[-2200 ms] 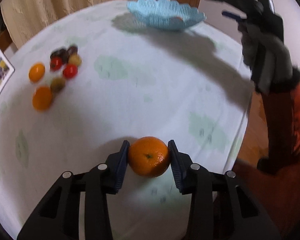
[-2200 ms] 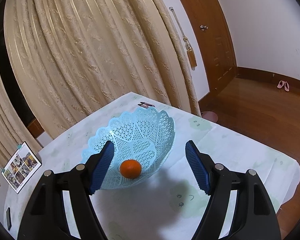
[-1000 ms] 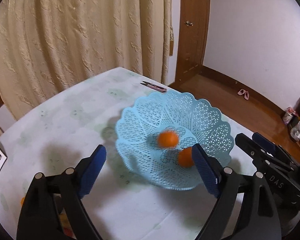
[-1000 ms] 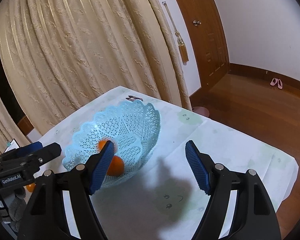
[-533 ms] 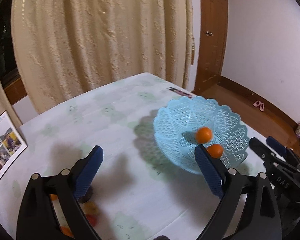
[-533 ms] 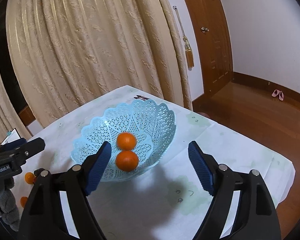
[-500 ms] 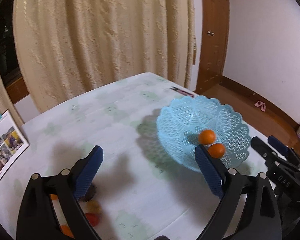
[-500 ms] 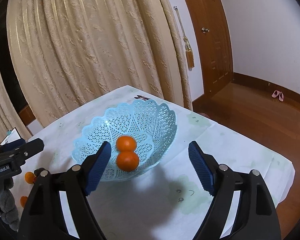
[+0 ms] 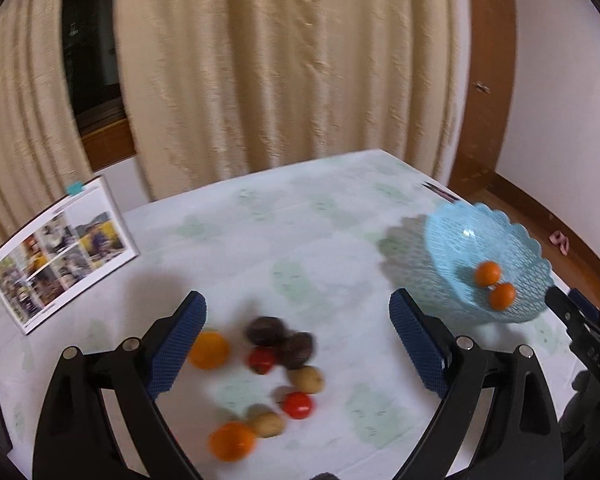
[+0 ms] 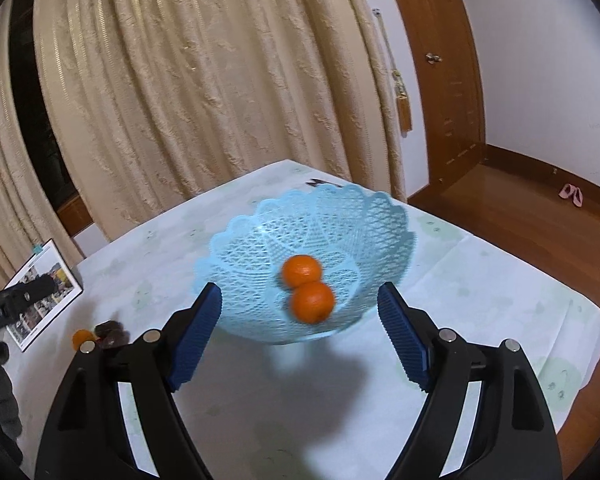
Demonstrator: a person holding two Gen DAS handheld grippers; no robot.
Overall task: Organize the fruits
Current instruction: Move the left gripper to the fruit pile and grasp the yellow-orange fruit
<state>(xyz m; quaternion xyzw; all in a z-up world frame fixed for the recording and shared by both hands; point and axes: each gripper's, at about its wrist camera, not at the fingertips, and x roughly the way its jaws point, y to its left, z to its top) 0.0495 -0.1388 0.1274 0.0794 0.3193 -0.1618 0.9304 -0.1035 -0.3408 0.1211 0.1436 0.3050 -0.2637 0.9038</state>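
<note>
A light blue lattice basket (image 10: 260, 240) holds two oranges (image 10: 312, 302); it also shows at the right in the left wrist view (image 9: 452, 240). My left gripper (image 9: 296, 344) is open and empty above a cluster of loose fruit: two oranges (image 9: 208, 350), two red tomatoes (image 9: 297, 405), dark round fruits (image 9: 265, 331) and tan ones (image 9: 306, 379). My right gripper (image 10: 300, 336) is open and empty, just in front of the basket.
A photo card (image 9: 60, 254) stands at the table's left. Small scissors (image 9: 440, 192) lie behind the basket near the curtain. The white patterned tablecloth (image 10: 480, 288) drops off at the right edge over a wooden floor.
My left gripper let its orange go into the basket, then swung left over the loose fruit. The second orange has settled beside the first. My right gripper stays open, now closer to the basket.
</note>
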